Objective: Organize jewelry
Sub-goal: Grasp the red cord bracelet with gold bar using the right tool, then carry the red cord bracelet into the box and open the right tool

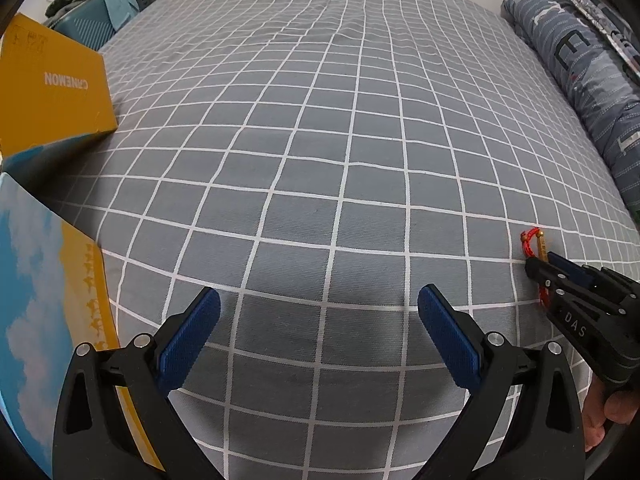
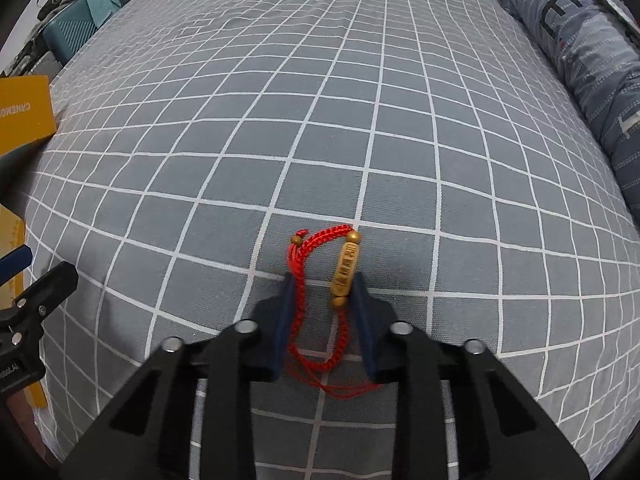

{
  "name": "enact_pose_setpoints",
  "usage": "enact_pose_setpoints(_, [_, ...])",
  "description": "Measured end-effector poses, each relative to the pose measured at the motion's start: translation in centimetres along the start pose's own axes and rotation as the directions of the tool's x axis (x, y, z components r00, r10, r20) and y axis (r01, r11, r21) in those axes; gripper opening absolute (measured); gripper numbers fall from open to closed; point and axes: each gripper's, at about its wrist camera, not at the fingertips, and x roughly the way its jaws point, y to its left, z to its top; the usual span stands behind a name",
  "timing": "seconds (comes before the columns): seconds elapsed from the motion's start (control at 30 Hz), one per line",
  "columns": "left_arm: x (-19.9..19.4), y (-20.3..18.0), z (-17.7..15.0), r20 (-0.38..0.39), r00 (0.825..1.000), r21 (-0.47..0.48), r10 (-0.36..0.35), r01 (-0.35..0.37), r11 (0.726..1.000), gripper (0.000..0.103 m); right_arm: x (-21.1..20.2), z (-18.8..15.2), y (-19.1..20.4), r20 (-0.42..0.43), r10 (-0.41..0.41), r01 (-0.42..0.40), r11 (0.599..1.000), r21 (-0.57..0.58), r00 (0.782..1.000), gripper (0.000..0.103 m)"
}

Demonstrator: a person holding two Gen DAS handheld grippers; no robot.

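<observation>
Red braided cord bracelet with a carved golden barrel bead [image 2: 326,300] lay on the grey white-checked bed sheet [image 2: 360,120], and you had your right tongs [image 2: 325,292] pinching it from both sides, pads bunching the loop so it could lift as one piece. Your left tongs [image 1: 320,308] hung spread and empty, at nine o'clock of the bracelet, likely kept free for the yellow cardboard box [image 1: 52,92] beyond.
</observation>
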Motion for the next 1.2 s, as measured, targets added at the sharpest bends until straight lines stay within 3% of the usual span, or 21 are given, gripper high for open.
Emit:
enact_pose_setpoints(0.6, [-1.5, 0.3, -0.3, 0.027, 1.0, -0.001, 0.015, -0.015, 1.0, 0.097, -1.8, -0.1, 0.1, 0.037, -0.02, 0.02, 1.0, 0.008, 0.999, 0.013])
enact_pose_setpoints(1.2, [-8.7, 2.6, -3.0, 0.115, 0.993, -0.009, -0.003, 0.004, 1.0, 0.097, -10.5, -3.0, 2.9, 0.161, -0.023, 0.024, 1.0, -0.004, 0.987, 0.013])
